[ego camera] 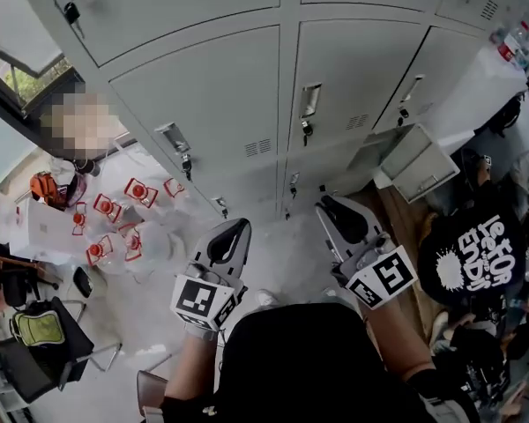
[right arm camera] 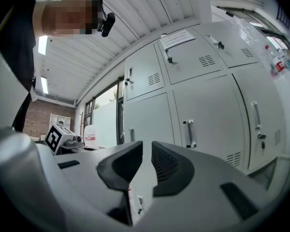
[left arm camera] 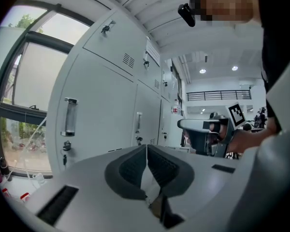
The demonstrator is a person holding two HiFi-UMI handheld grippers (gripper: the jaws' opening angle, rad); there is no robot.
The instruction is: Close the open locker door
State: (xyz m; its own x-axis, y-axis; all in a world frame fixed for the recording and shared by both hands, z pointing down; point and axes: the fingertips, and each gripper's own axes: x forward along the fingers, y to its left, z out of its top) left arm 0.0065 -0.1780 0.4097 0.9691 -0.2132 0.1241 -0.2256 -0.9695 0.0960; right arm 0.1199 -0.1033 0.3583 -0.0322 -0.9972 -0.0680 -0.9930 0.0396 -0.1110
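Note:
A wall of grey lockers [ego camera: 247,86] stands in front of me. Low at the right, one locker door [ego camera: 416,167] hangs swung out from its compartment; the doors around it are flush. My left gripper [ego camera: 244,222] points at the lower lockers from the centre-left, well short of them, its pads [left arm camera: 135,166] pressed together on nothing. My right gripper [ego camera: 320,204] is held beside it, left of the open door and apart from it. Only a thin slit shows between its jaws [right arm camera: 147,144], with nothing in them. The left gripper view also catches the right gripper [left arm camera: 203,129].
Clear bottles with red labels [ego camera: 115,218] lie clustered at the left below a window [ego camera: 18,69]. A chair with a green-and-black bag [ego camera: 40,329] stands at the lower left. A person in a black printed shirt [ego camera: 476,254] is at the right, near the open door.

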